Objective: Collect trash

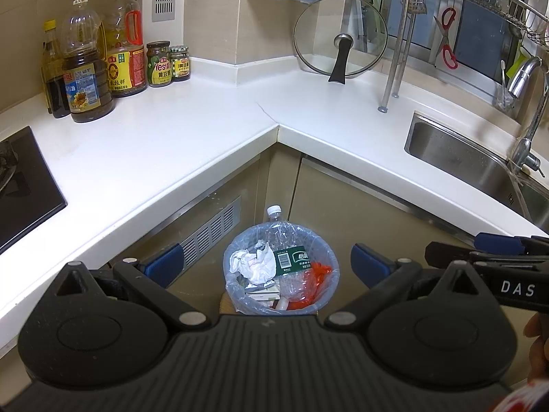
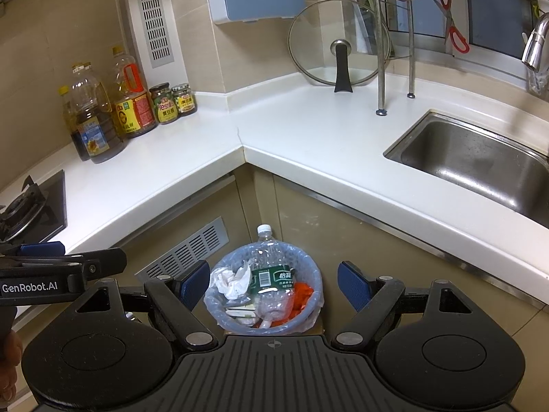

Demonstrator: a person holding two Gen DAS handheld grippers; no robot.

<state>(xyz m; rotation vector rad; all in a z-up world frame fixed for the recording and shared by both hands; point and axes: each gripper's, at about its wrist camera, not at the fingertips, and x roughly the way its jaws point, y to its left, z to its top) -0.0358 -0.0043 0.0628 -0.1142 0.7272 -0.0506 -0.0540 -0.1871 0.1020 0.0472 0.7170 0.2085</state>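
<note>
stove [image 1: 20,171] cut by left edge, bin [image 1: 240,305] base hidden

Right tongs [image 2: 273,283] spread wide — above the bin [image 2: 264,322], bottle [image 2: 269,274] inside.

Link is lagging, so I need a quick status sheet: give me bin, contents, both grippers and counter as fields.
bin: trash bin with clear liner, on the floor in the cabinet corner
contents: plastic bottle cap up, crumpled tissue, orange wrapper
left gripper: open, holding nothing, above the bin
right gripper: open, holding nothing, above the bin
counter: white countertop with no loose trash in sight
</note>
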